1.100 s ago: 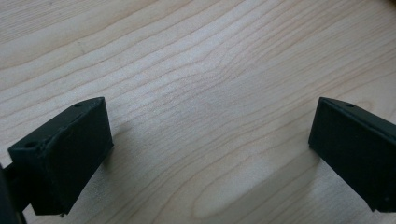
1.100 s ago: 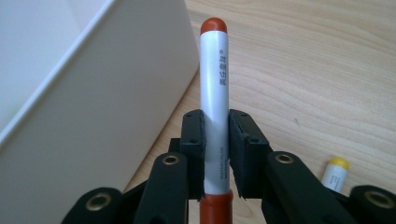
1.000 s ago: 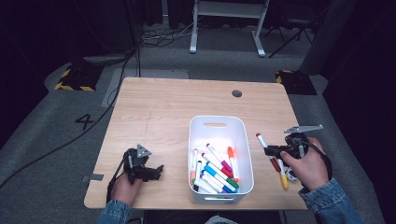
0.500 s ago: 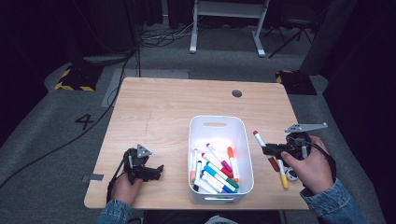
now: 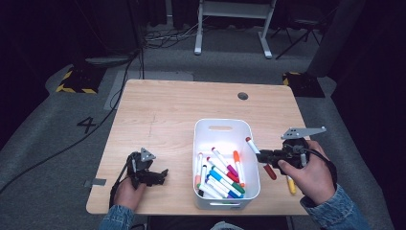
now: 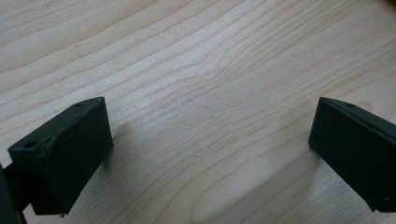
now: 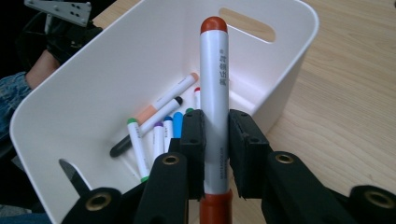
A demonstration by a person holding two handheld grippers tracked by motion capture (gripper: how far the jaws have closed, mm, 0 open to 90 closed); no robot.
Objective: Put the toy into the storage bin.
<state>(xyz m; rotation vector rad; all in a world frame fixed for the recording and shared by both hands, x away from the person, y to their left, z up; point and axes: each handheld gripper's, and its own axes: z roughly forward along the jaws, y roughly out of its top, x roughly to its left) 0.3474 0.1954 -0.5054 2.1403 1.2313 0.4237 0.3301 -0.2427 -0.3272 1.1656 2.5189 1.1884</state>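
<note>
My right hand-held gripper [image 5: 265, 155] is clamped on a red-capped marker [image 5: 260, 157], which crosses its jaws at mid-barrel, one end poking over the right rim of the white bin [image 5: 222, 125] and the other over the counter [image 5: 182, 103]. I count one marker in the grip, one yellow marker [image 5: 290, 185] lying on the counter beside my right hand, and roughly ten more in the bin. My left hand-held gripper [image 5: 160, 175] sits low over bare counter, jaws spread wide, holding nothing.
</note>
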